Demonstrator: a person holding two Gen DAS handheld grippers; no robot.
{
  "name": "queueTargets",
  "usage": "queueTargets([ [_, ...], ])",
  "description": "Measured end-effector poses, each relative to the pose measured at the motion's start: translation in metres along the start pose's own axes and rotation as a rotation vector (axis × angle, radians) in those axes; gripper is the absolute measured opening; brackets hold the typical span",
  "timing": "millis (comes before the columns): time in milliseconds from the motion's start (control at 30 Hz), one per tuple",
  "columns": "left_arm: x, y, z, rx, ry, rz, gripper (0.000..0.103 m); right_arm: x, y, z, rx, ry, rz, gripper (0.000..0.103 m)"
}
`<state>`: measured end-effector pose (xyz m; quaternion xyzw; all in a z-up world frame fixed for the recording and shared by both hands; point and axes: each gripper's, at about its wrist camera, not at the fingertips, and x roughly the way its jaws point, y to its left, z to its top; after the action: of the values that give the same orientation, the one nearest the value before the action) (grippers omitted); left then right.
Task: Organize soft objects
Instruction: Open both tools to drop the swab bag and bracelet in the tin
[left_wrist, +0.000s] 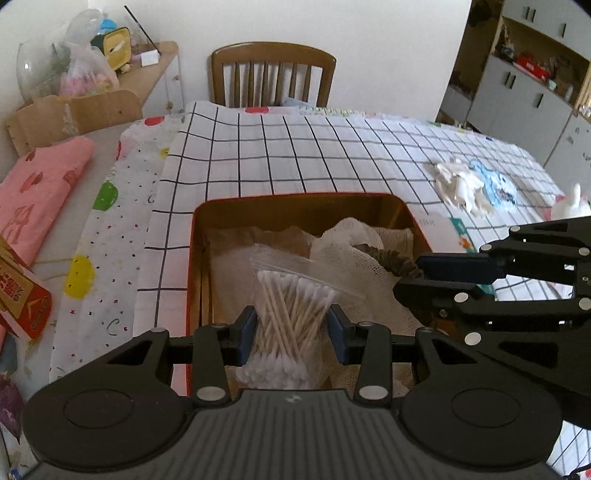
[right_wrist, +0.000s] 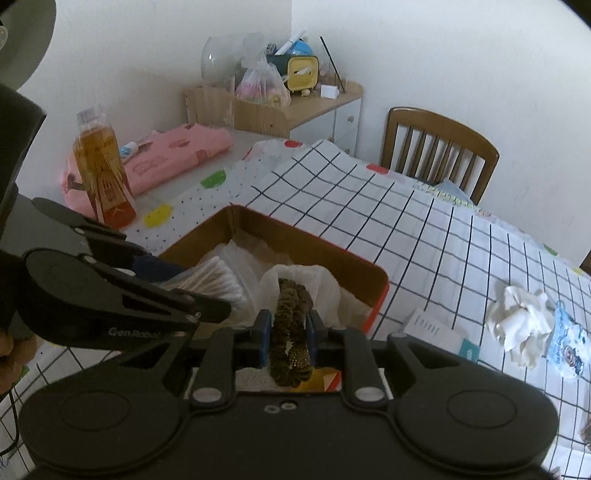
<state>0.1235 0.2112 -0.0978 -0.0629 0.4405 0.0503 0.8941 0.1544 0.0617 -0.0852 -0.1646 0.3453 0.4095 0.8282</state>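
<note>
Left wrist view: a table under a black-grid white cloth (left_wrist: 295, 155), wooden chair (left_wrist: 273, 74) against the wall, cupboards far right. The orange-rimmed box (left_wrist: 195, 258) sits just ahead. The left gripper (left_wrist: 291, 326) is clamped on a clear bag of cotton swabs (left_wrist: 291, 310) over the box, sticks running roughly upright, fanned; the bag's lower end is cut off by the gripper body. White gauze (left_wrist: 354, 254) lies inside.

Right wrist view: same cloth, crumpled tissue (right_wrist: 517, 317) well off to the right. The right gripper (right_wrist: 287, 341) pinches a brown scrunchie (right_wrist: 291, 310) above the box, its loop standing on edge, pointing away; its bottom is hidden.
</note>
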Motion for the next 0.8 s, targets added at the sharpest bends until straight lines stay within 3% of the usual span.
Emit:
queueTargets([
  [367, 0.008, 0.006, -0.002, -0.008, 0.01, 0.005, 0.07, 0.003, -0.007, -0.004, 0.051, 0.013, 0.027, 0.026],
  [533, 0.003, 0.008, -0.002, -0.016, 0.0, 0.007, 0.072, -0.003, -0.009, -0.006, 0.054, -0.004, 0.039, 0.046],
  [800, -0.01, 0.006, -0.003, -0.012, -0.029, 0.019, 0.073, -0.022, -0.01, -0.008, 0.043, -0.04, 0.051, 0.056],
])
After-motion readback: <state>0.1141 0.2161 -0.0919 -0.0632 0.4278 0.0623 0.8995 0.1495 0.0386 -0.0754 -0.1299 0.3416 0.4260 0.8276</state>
